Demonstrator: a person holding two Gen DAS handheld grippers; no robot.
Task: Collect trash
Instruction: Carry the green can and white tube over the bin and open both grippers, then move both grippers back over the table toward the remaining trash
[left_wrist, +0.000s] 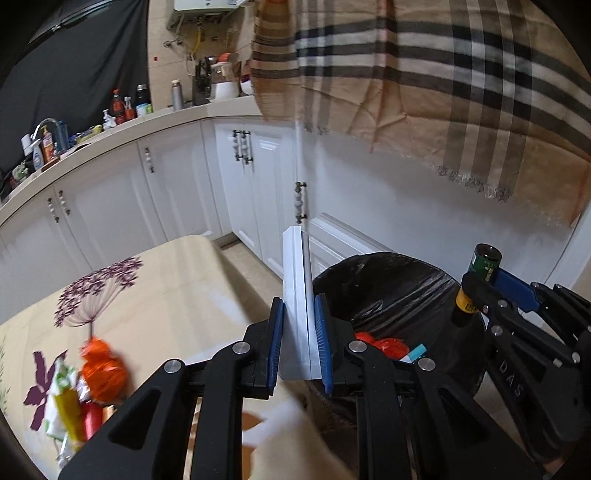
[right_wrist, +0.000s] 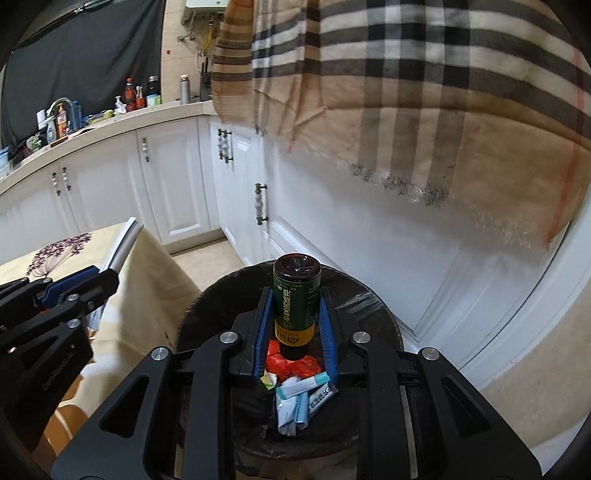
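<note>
Hanging low over the white cabinets, a plaid cloth (right_wrist: 424, 92) crowds the space above the black-lined bin (right_wrist: 373, 302), so a lift could snag it. The right gripper (right_wrist: 295, 325) is clamped on a green bottle (right_wrist: 296, 295) over the bin; the left gripper (left_wrist: 299, 343), pinching a folded white card (left_wrist: 295, 295), sits short of the rim, so an early release would drop the card outside. Wrappers (left_wrist: 88, 380) remain on the table.

Glossy black plastic bin liner (right_wrist: 362, 295); matt fringed checked cloth (right_wrist: 443, 110).

A plaid scarf (right_wrist: 424, 92) hangs above white cabinets (right_wrist: 173, 184) beside a flowered tablecloth (left_wrist: 122, 295).
</note>
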